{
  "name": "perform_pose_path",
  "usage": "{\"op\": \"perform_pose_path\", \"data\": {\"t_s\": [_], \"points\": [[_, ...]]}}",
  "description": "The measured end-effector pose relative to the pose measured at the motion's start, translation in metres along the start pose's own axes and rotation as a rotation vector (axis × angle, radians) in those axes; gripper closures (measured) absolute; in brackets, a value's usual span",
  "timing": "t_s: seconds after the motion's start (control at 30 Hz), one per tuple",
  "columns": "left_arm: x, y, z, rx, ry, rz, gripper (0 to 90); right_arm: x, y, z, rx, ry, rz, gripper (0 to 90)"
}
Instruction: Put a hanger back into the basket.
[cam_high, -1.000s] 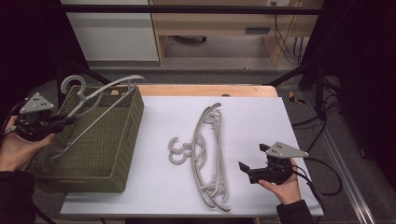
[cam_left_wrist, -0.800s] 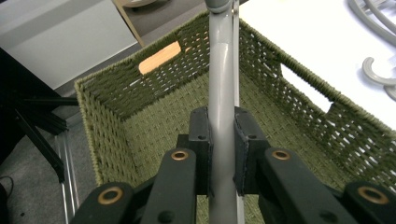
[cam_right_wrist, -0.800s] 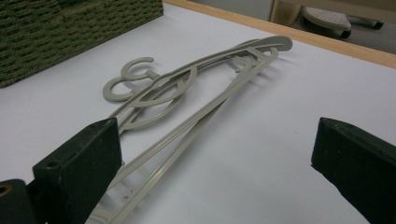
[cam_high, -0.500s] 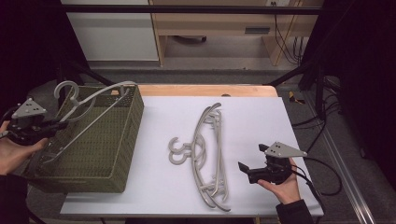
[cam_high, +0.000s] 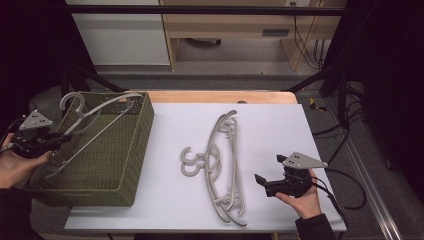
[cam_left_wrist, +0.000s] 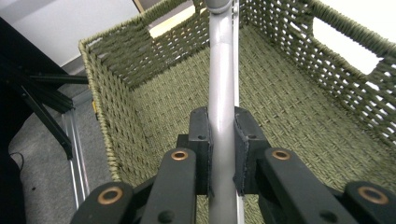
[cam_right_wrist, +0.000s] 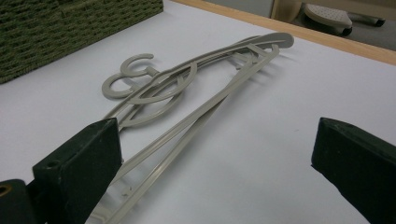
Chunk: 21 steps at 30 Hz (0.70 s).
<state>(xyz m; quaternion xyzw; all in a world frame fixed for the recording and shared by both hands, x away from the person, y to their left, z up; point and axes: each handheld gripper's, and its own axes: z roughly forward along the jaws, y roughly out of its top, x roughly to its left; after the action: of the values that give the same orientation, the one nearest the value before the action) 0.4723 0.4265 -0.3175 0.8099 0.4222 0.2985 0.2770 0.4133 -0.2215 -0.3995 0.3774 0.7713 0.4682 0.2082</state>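
Nearest the person, at the front right of the white worktop (cam_high: 280, 125), the right tongs (cam_high: 261, 180) rest in a hand with jaws spread wide and nothing between them; in the right gripper view (cam_right_wrist: 215, 154) they point across the bare surface toward the loose hangers. Those hangers (cam_high: 222, 165) lie flat in a small overlapping stack near the middle of the worktop (pale grey plastic, hooks turned toward the basket), well apart from the right tongs and just clear of the basket's side. At the left, the left tongs (cam_high: 52, 141) are pinching one more hanger (cam_high: 95, 120) by a straight bar of its frame, and the left gripper view shows the pads (cam_left_wrist: 201, 140) pressed against that bar (cam_left_wrist: 222, 93) on both sides. This held hanger sits tilted over the green woven basket (cam_high: 135, 150), its lower end down inside and its hook (cam_high: 72, 100) standing above the far left rim. Beyond the worktop's far wooden edge lie the floor and some furniture.
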Motion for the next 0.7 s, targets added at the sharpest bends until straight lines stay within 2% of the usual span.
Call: {"op": "perform_pose_path", "data": {"t_s": [0.17, 0.27, 0.43, 0.5, 0.6, 0.7], "points": [[-0.004, -0.007, 0.011, 0.008, -0.012, -0.014, 79.4, 0.000, 0.000, 0.000, 0.001, -0.002, -0.001, 2.1], [-0.008, -0.016, 0.025, 0.022, -0.021, -0.032, 79.4, 0.000, 0.000, 0.000, 0.002, -0.003, -0.003, 2.1], [-0.015, -0.023, 0.039, 0.045, -0.028, -0.040, 79.2, 0.000, 0.000, 0.001, 0.004, -0.004, -0.002, 2.1], [-0.022, -0.026, 0.048, 0.070, -0.037, -0.028, 78.7, 0.000, 0.000, 0.001, 0.004, -0.004, -0.006, 2.1], [-0.028, -0.028, 0.052, 0.086, -0.056, -0.026, 77.8, 0.000, 0.000, 0.000, 0.003, -0.004, -0.003, 2.1], [-0.032, -0.027, 0.051, 0.065, -0.043, -0.013, 73.0, 0.000, 0.000, 0.000, 0.001, -0.004, -0.004, 2.1]]}}
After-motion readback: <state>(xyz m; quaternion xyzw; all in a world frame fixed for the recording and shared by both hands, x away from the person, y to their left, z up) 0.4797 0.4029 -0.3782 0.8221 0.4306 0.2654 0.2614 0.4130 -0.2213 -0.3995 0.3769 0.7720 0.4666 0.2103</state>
